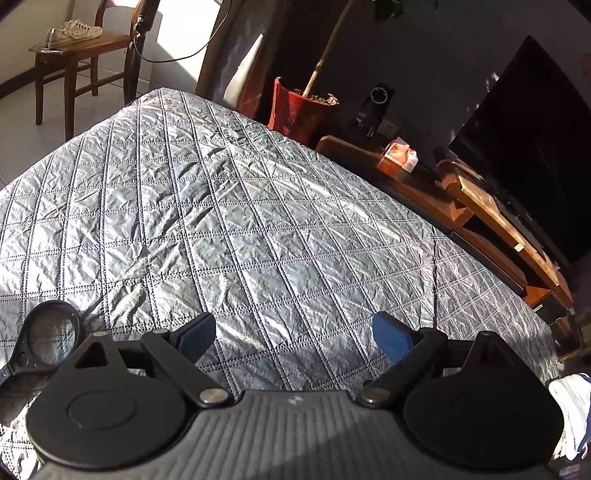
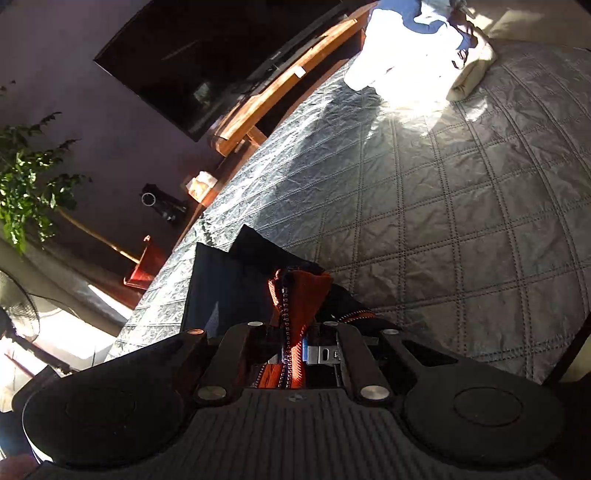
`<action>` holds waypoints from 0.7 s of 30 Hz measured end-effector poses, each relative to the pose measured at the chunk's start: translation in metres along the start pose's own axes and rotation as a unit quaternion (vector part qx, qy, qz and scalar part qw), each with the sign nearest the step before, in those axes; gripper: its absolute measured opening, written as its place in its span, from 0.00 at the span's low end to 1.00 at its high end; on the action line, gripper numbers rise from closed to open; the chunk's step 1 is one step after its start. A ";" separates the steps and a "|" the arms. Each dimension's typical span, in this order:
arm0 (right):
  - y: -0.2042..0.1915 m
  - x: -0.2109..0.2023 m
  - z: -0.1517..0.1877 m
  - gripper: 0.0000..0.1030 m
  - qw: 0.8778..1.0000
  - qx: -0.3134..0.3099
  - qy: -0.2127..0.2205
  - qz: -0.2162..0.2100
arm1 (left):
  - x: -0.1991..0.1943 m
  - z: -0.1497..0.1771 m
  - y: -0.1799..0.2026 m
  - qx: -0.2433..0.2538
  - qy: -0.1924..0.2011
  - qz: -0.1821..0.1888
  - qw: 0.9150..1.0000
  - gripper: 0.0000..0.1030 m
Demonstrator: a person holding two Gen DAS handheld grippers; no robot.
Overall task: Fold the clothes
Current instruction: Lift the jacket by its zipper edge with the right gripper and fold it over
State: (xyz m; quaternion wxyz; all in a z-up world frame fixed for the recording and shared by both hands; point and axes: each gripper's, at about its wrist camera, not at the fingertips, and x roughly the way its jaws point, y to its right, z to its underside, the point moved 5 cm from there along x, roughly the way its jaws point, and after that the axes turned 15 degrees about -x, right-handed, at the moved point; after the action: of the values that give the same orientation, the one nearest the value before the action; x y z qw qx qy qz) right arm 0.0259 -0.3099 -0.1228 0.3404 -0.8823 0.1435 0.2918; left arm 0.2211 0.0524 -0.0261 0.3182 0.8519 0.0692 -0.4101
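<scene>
While sunlight rakes across the bed, near to far:

Right gripper (image 2: pixel 293 350): clamped narrow on an orange zippered edge of the dark garment (image 2: pixel 236 291), held bunched between the pads.
Dark garment: black panels trailing from the grip, lying on the quilt just ahead of the fingers, near the bed's edge by the red pot.
Left gripper (image 1: pixel 293 338): spread wide, blue pads (image 1: pixel 391 341) well apart, nothing between; poised over bare quilt.
Magnifying glass (image 1: pixel 51 332): resting on the quilt beside the left finger.
Grey quilted bedspread (image 1: pixel 221 206): crinkled, diamond-stitched, covering the whole bed.
Pile of light clothes (image 2: pixel 410 48): white, blue and cream pieces at the far end of the bed, in strong sun; well apart from the dark garment.
Wooden TV bench (image 1: pixel 495 221): alongside the bed, bearing a dark television (image 1: pixel 532 140).
Red plant pot (image 1: pixel 295 110): on the floor past the bed's corner.
Wooden chair (image 1: pixel 70 51): farthest off, with pale sneakers (image 1: pixel 74 33) on its seat.
</scene>
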 end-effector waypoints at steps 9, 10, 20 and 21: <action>0.036 0.004 0.008 0.48 0.998 0.014 -0.022 0.054 | 0.018 0.053 0.052 0.079 -0.054 0.027 0.995 0.88; 0.041 -0.001 0.003 0.49 0.998 0.012 -0.017 0.058 | 0.019 0.063 0.059 0.093 -0.061 0.030 0.993 0.88; 0.030 0.041 -0.074 0.83 0.977 -0.121 -0.148 -0.093 | 0.030 0.163 0.094 0.267 -0.109 0.013 0.957 0.88; 0.026 0.053 -0.078 0.83 0.969 -0.146 -0.167 -0.110 | 0.030 0.169 0.094 0.280 -0.107 0.010 0.954 0.87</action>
State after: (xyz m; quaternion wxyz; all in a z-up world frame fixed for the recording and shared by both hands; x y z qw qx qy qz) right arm 0.0890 -0.3848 -0.1221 0.2566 -0.8718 -0.0574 0.4133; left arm 0.1655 -0.1274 -0.0812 0.0769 0.8587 -0.0911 -0.4984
